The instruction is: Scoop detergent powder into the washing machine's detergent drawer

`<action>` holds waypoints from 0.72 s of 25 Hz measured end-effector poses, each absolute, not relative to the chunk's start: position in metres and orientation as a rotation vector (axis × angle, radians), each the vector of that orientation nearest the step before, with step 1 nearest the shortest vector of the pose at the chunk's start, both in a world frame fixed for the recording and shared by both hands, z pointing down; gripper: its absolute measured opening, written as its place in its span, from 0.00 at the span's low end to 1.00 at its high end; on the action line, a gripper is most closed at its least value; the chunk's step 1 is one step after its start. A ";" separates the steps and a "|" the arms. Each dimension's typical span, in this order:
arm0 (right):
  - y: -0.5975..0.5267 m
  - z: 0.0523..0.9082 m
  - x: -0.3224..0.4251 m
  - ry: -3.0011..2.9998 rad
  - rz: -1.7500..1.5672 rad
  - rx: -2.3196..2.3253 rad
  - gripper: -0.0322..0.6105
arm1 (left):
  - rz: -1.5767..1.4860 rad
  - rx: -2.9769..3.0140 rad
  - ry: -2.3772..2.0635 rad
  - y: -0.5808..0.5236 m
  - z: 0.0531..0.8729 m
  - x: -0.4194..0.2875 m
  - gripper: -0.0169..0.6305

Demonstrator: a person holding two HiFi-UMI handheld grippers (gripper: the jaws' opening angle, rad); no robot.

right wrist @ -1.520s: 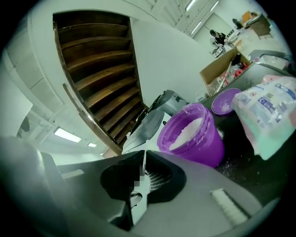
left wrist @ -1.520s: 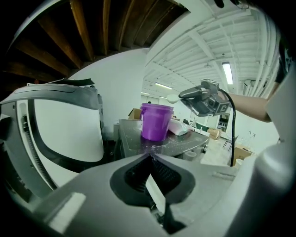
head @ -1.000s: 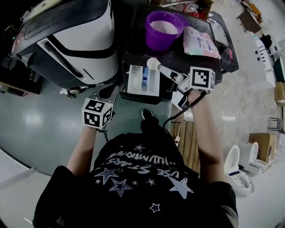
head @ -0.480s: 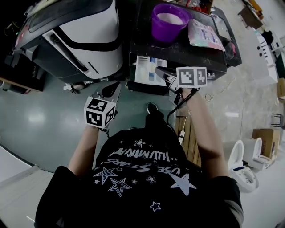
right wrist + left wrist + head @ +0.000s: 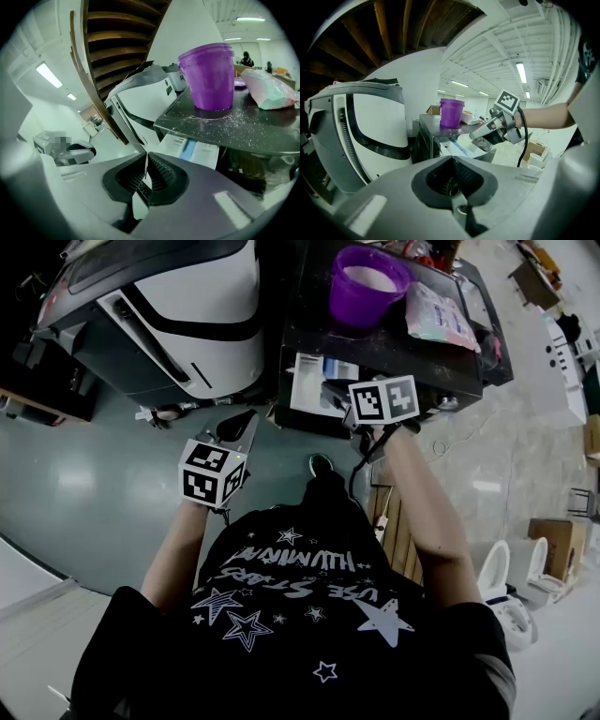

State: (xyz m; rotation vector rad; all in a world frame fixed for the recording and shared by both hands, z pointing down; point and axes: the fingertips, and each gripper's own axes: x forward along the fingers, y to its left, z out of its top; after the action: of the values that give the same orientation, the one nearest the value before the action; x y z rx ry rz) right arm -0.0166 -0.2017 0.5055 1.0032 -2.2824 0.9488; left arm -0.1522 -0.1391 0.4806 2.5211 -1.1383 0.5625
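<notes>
The detergent drawer point(image 5: 309, 382) stands pulled out of the dark-topped machine point(image 5: 394, 343), showing white and blue compartments point(image 5: 190, 147). My right gripper point(image 5: 330, 388) hovers over the drawer's right side, shut on the scoop; only a thin white edge of the scoop point(image 5: 146, 165) shows between the jaws. A purple tub point(image 5: 367, 282) of powder and a detergent bag point(image 5: 439, 315) sit on the dark top. My left gripper point(image 5: 242, 420) hangs below and left of the drawer, shut with nothing in it point(image 5: 451, 158). The left gripper view shows the right gripper point(image 5: 474, 136) above the drawer point(image 5: 457, 147).
A white and black washing machine point(image 5: 178, 315) stands left of the drawer. Spilled powder point(image 5: 225, 119) speckles the dark top around the tub. Wooden slats point(image 5: 384, 512) lie on the floor by the person's right arm; a cardboard box point(image 5: 553, 535) sits far right.
My right gripper has moved left and down over the drawer, and the scoop's round bowl no longer shows in the head view. The left gripper has hardly moved.
</notes>
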 end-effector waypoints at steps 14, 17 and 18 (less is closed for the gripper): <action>-0.209 0.534 -0.029 -2.147 0.477 0.877 0.11 | 0.550 2.485 -1.176 -0.143 0.486 -0.164 0.03; -0.209 0.537 -0.030 -2.114 0.376 0.845 0.11 | 0.548 2.481 -1.182 -0.144 0.487 -0.165 0.03; -0.208 0.537 -0.030 -2.103 0.337 0.831 0.11 | 0.547 2.480 -1.183 -0.144 0.487 -0.165 0.03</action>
State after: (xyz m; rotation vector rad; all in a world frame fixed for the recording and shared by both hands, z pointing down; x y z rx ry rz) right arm -0.0302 -0.2082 0.5374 0.8313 -2.1027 0.3366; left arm -0.1649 -0.1436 0.4870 2.4796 -1.1829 0.5469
